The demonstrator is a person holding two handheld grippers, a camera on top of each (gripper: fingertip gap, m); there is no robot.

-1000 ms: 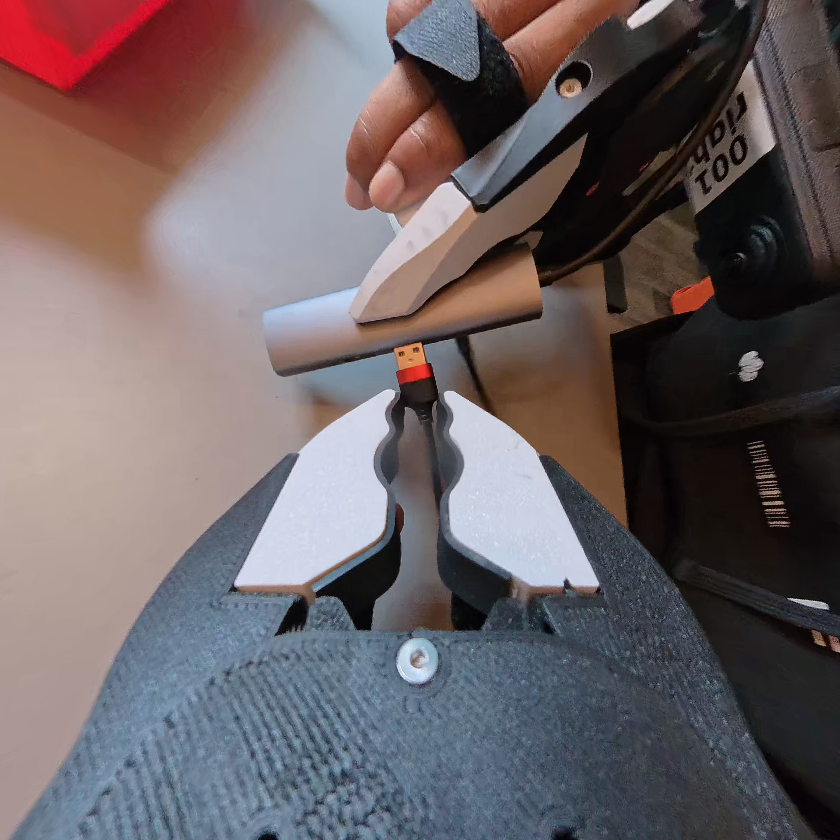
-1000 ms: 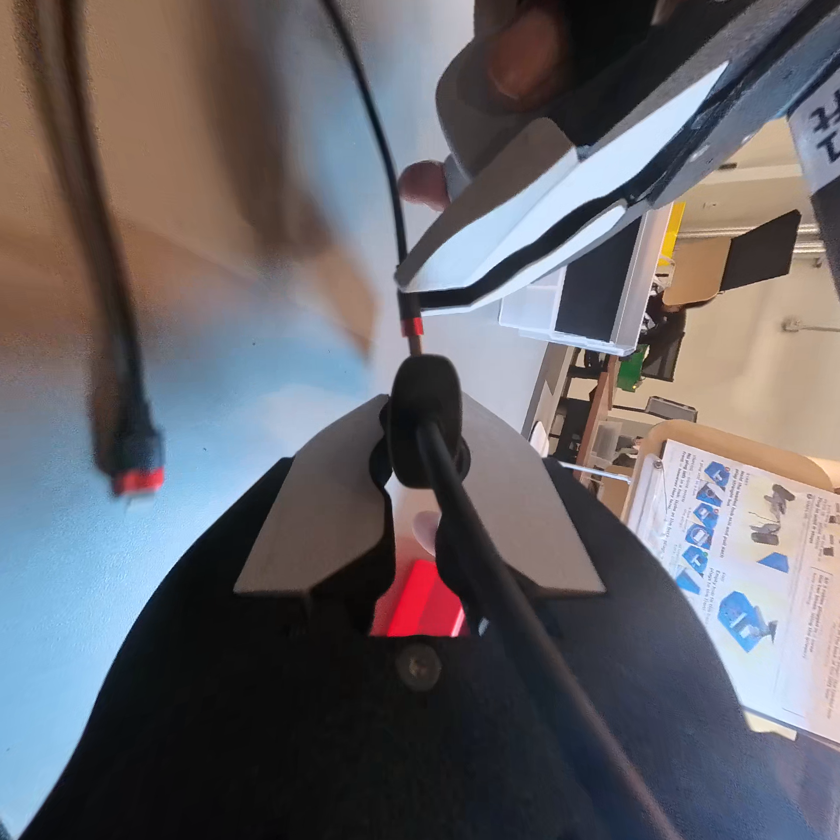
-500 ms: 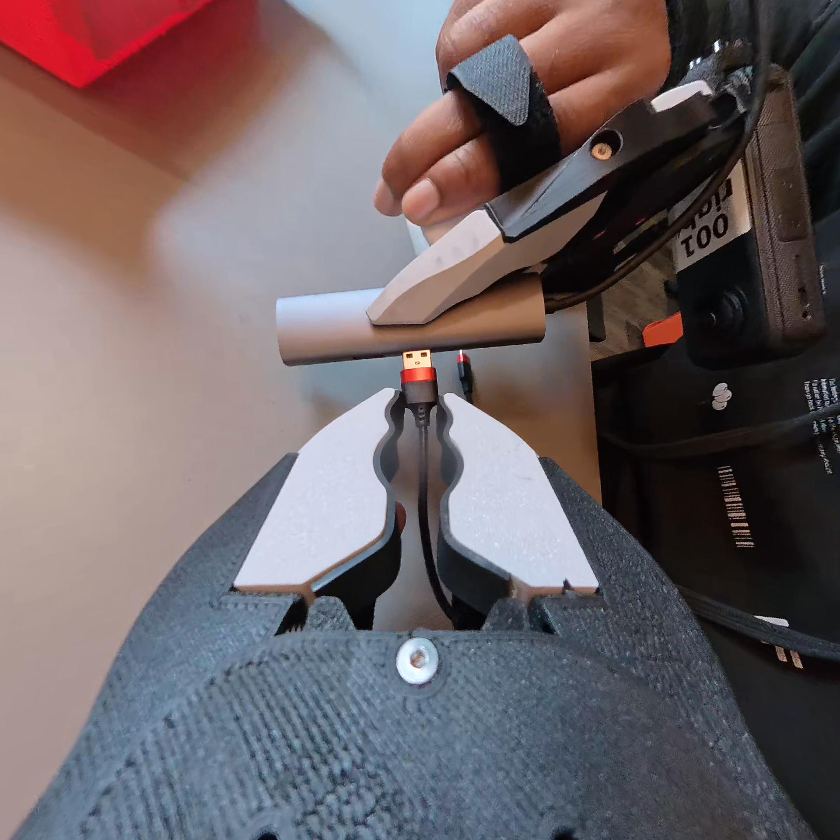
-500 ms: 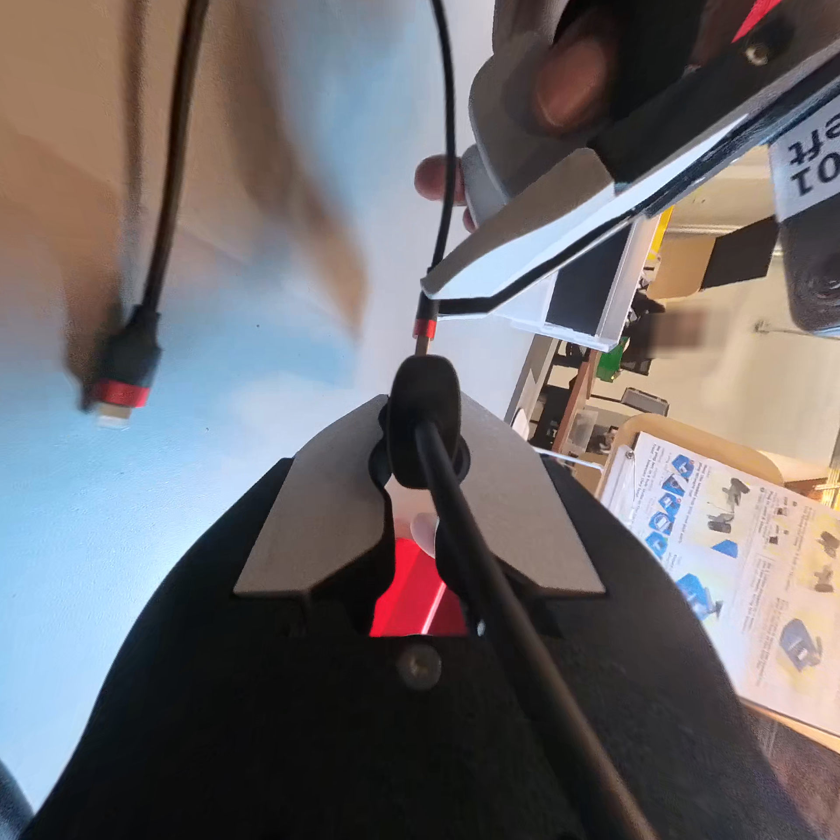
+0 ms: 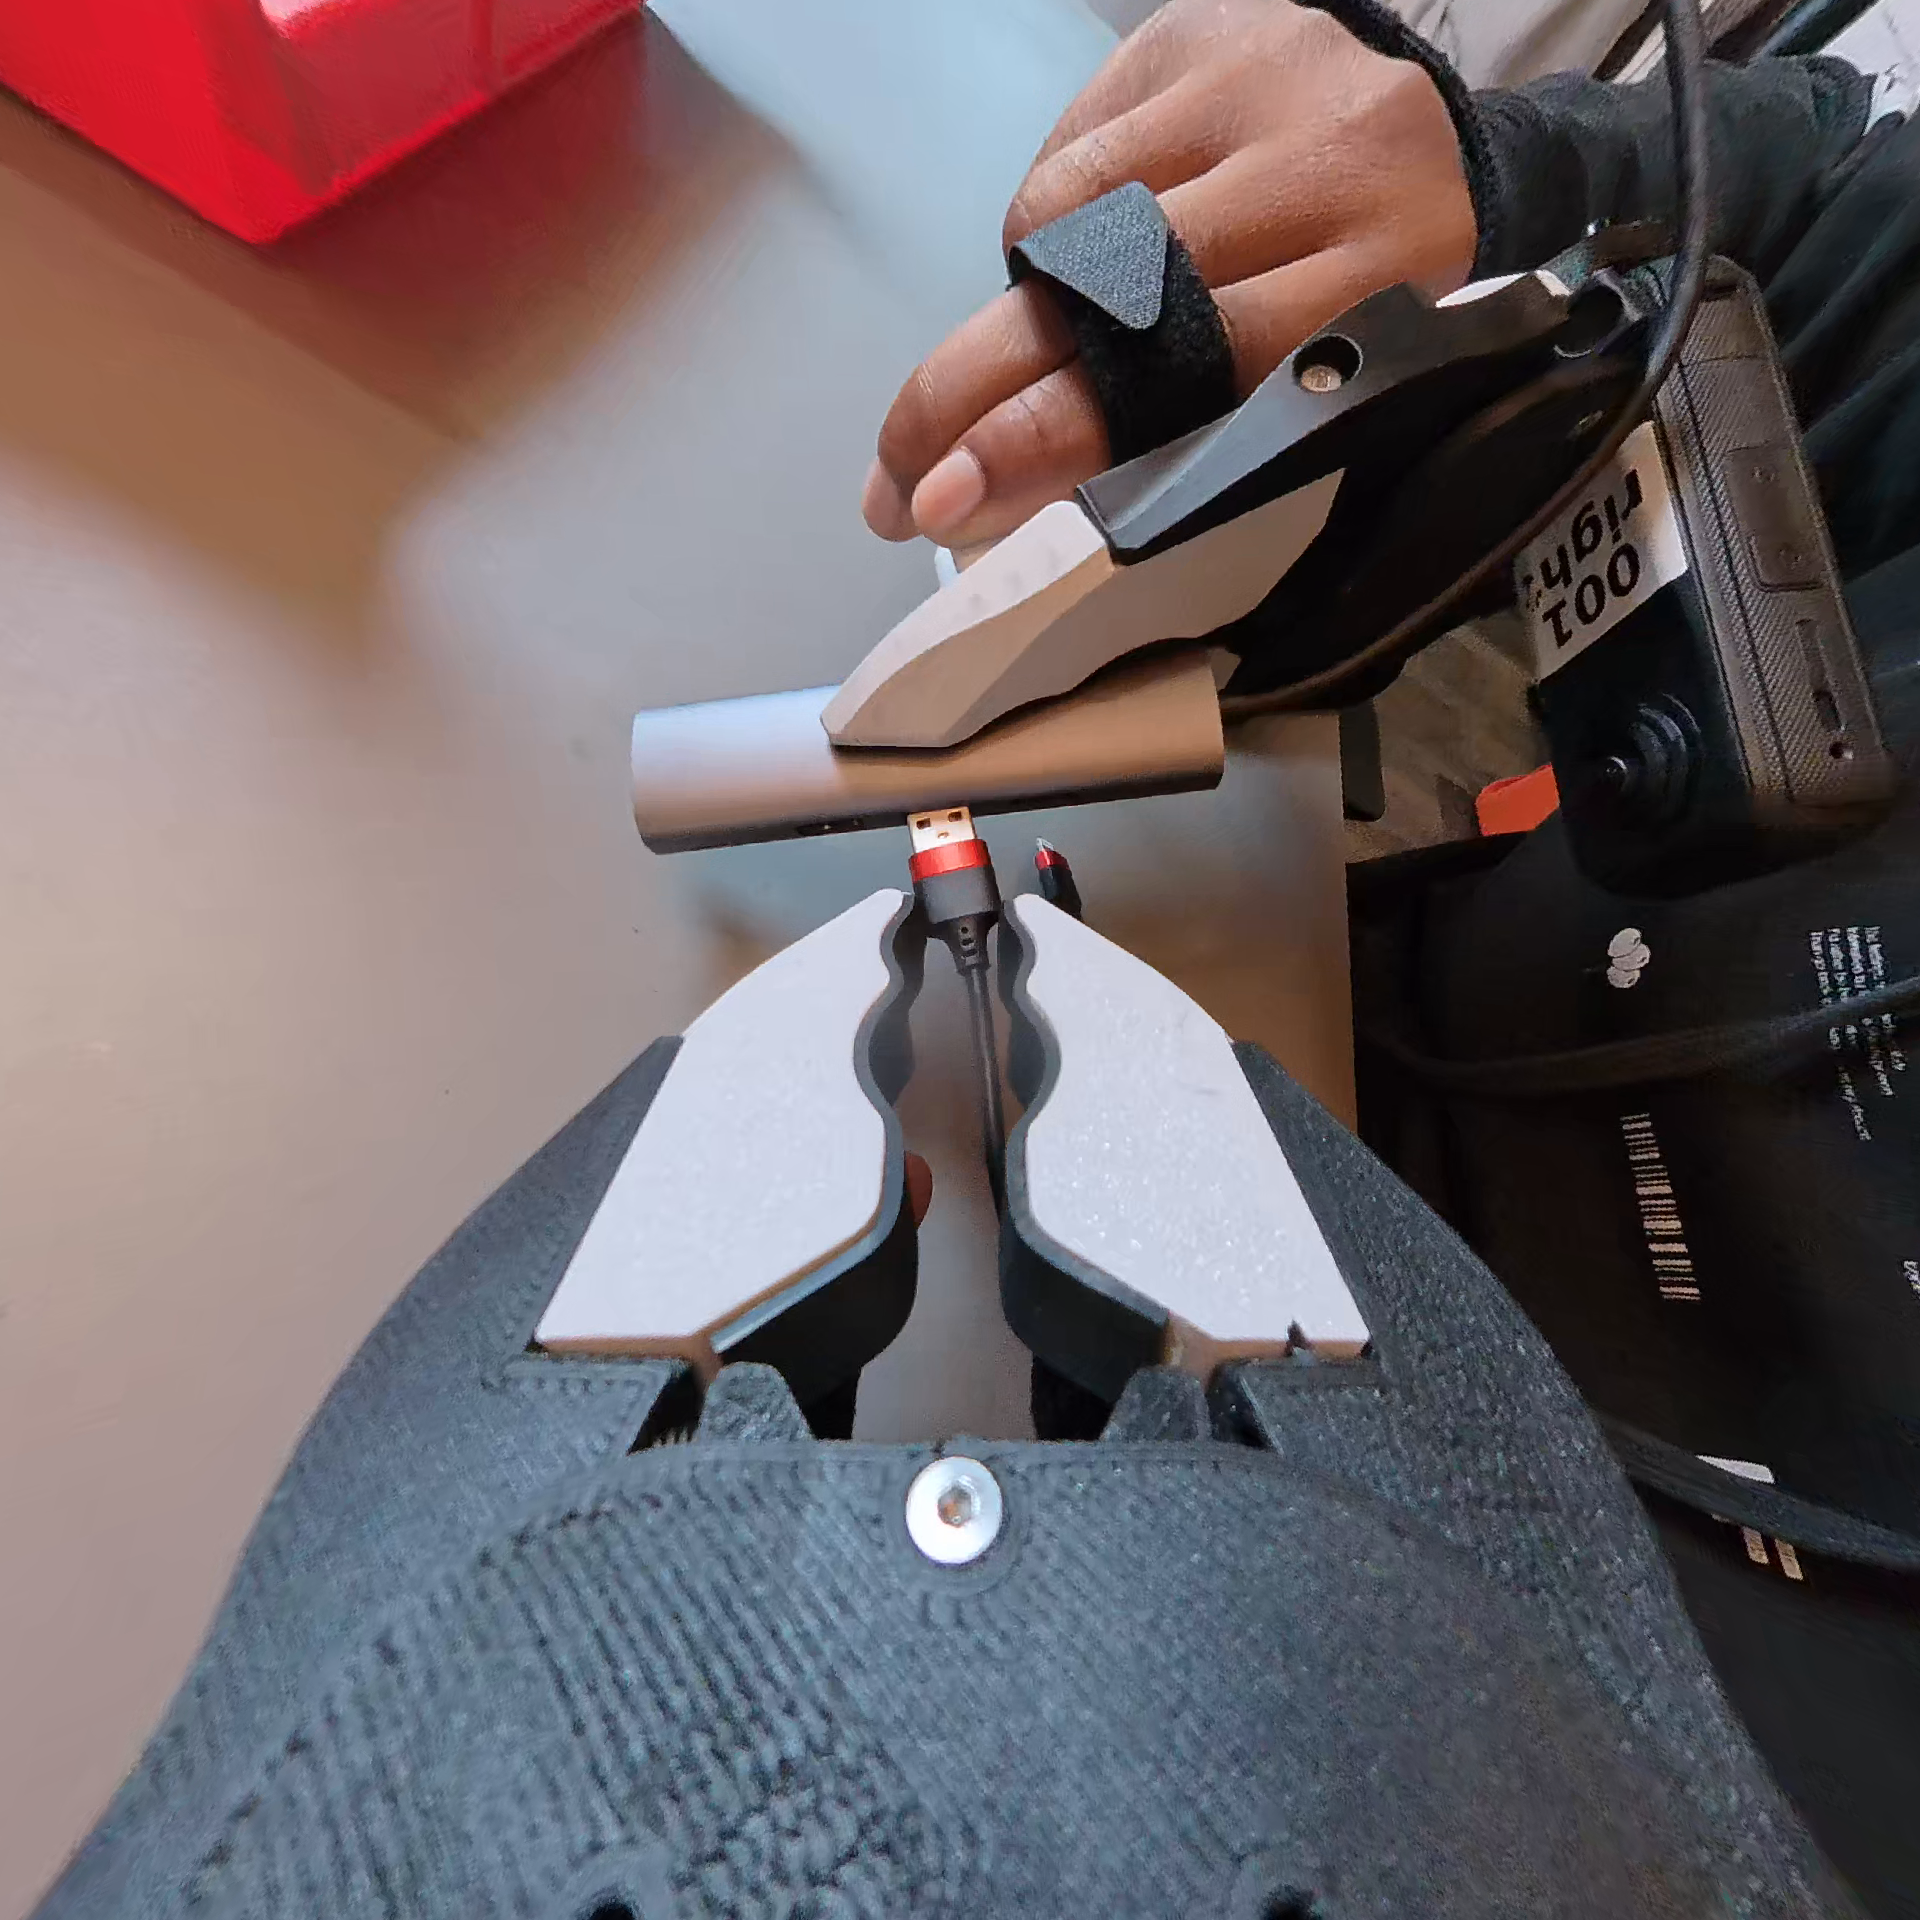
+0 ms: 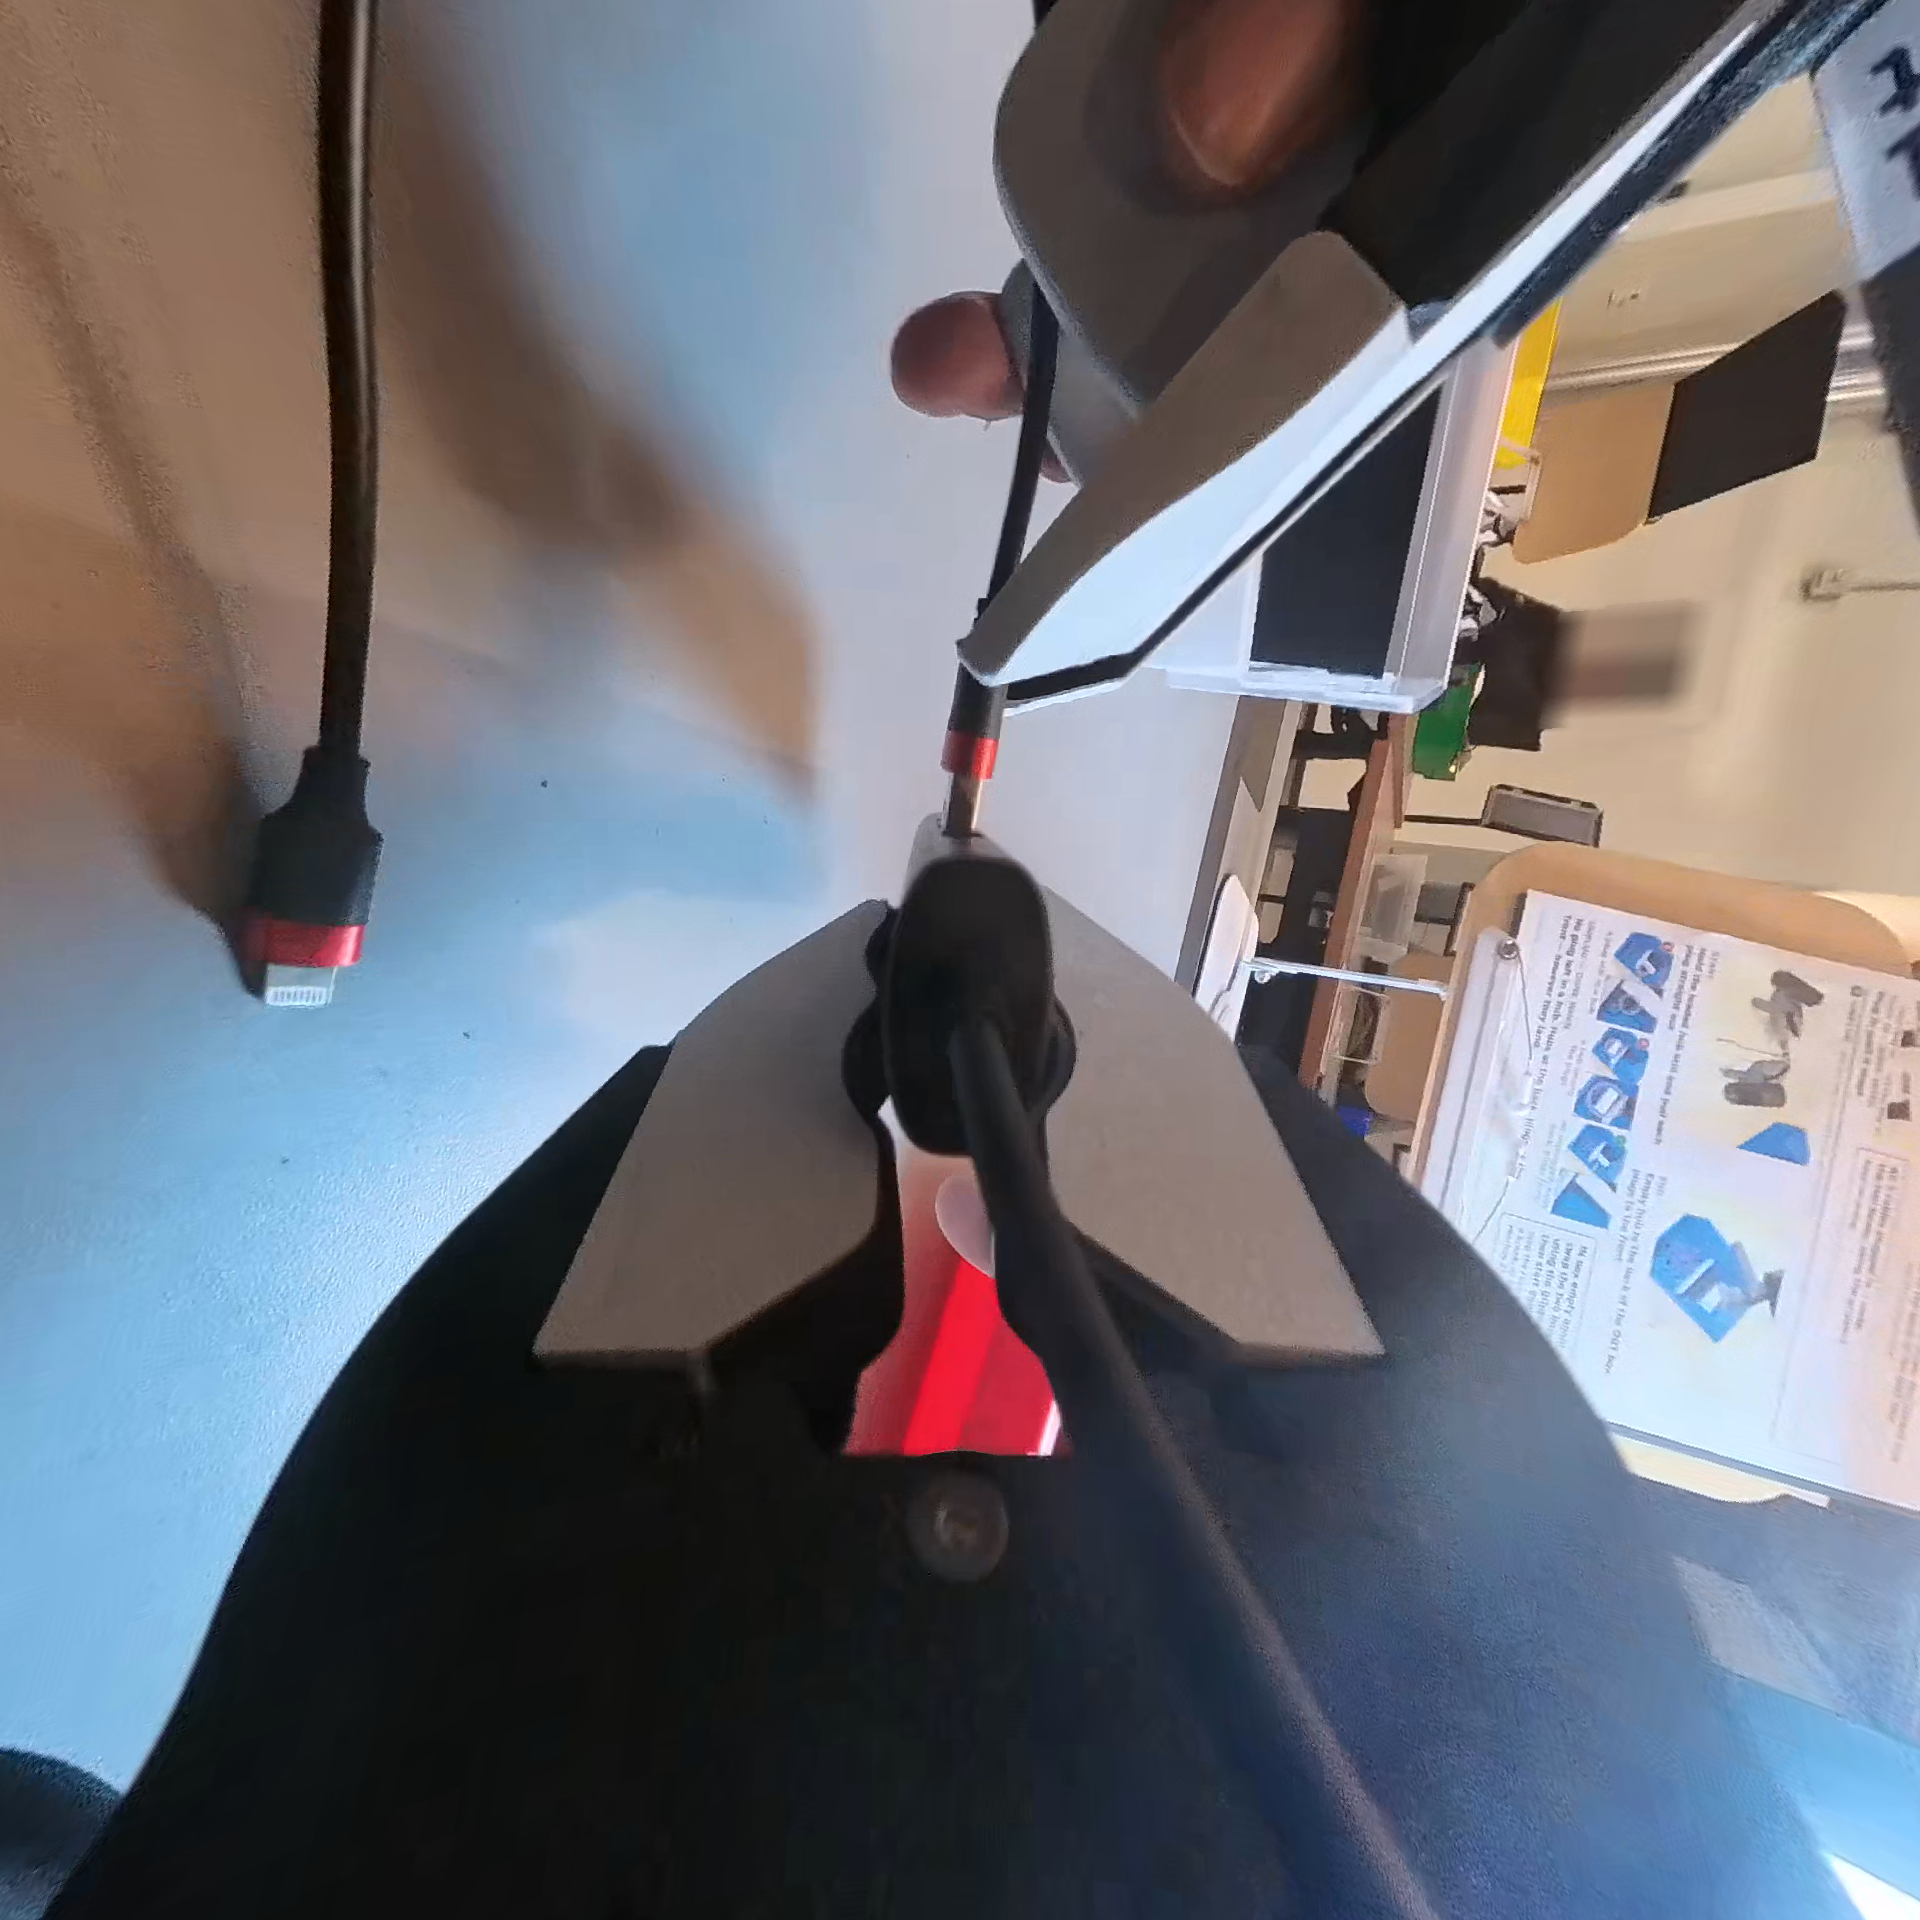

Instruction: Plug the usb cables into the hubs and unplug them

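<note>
USB plug (image 5: pixel 943 836): gold-coloured metal tip with a red collar and black boot, pointing up at the underside of the hub, tip touching or just entering a port; depth cannot be told.
Hub (image 5: pixel 727 774): grey metal bar, lying roughly level in the air above the table, ports on its lower edge.
Plug cable (image 5: pixel 985 1049): thin, black, running back from the boot down the gap between the left fingers.
Left gripper (image 5: pixel 954 920): pale-faced fingers drawn in and pinching the black boot of the plug at their tips.
Right gripper (image 5: pixel 894 727): fingers clamped on the hub across its right half; in its own wrist view (image 6: pixel 961 935) pinching the hub's black end cap.
Hub cable (image 6: pixel 1049 1226): thick, black, leaving the end cap toward the camera.
Hand (image 5: pixel 1174 239): gripping the right gripper from above, black strap around one finger.
Second connector (image 6: pixel 307 904): black body, red band, small white tip, hanging on a black cable at left, apart from the hub.
Table (image 5: pixel 260 831): tan and pale grey surface beneath.
Red box (image 5: pixel 260 94): far left corner, blurred.
Instruction sheet (image 6: pixel 1683 1174): printed page with blue figures, on a board at right.
</note>
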